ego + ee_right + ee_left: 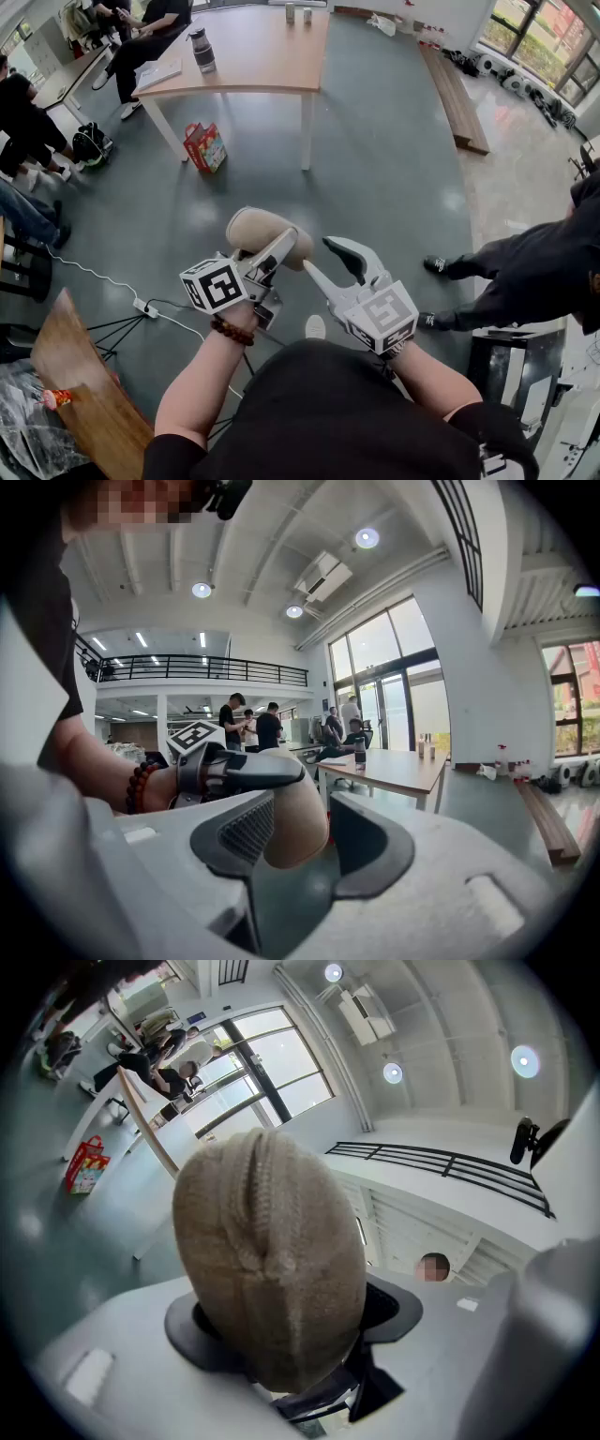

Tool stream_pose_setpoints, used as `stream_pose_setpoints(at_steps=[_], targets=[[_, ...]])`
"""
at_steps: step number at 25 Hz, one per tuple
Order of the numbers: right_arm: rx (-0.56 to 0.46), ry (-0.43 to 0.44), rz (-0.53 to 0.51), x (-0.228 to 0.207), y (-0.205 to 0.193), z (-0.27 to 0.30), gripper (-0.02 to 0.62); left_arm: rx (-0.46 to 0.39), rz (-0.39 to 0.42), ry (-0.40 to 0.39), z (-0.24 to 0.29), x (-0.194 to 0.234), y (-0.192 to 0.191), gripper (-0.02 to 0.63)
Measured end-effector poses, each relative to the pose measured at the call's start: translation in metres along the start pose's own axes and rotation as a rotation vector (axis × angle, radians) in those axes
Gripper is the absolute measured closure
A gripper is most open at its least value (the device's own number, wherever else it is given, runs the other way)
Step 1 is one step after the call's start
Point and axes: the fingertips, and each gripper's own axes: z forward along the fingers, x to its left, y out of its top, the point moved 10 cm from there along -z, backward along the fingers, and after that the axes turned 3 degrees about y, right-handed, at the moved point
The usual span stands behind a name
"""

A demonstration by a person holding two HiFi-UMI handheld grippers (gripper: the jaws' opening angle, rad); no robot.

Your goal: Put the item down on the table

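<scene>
A beige knitted item (264, 232), rounded and soft, hangs in the air over the floor with my left gripper (274, 248) shut on it. In the left gripper view the beige knitted item (267, 1260) fills the space between the jaws. My right gripper (328, 262) sits just right of the item's end, jaws apart. In the right gripper view the beige knitted item (295, 822) shows in the gap of the right gripper (300, 846), clear of the right-hand pad. The wooden table (262, 66) stands far ahead across the floor.
On the table are a dark flask (202, 49) and small cups. A red box (206, 147) stands by a table leg. People sit at the left; a person in black (525, 267) stands right. A bench (455, 94), a cable (145, 307) and a wooden board (84, 394) lie around.
</scene>
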Motion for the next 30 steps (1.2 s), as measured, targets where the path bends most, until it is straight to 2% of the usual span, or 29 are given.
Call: stream_pose_setpoints(at_steps=[6,10,19,27,30], targets=[[0.0,0.035,-0.036,-0.031,0.005,0.009,0.395,-0.021,-0.033,-0.014,0.03,0.004,0.009,0.276],[0.004,0.058,-0.051,-0.04,0.006,0.015,0.375,-0.015,-0.109,-0.029,0.039,0.008,0.008,0.276],[0.009,0.065,-0.08,-0.056,0.012,0.038,0.328,0.027,-0.21,-0.038,0.06,0.023,0.022,0.276],[0.022,0.05,-0.118,-0.082,0.027,0.089,0.283,0.086,-0.293,-0.15,0.092,0.049,0.065,0.276],[0.039,0.046,-0.11,-0.09,0.031,0.113,0.258,0.118,-0.281,-0.159,0.1,0.067,0.084,0.276]])
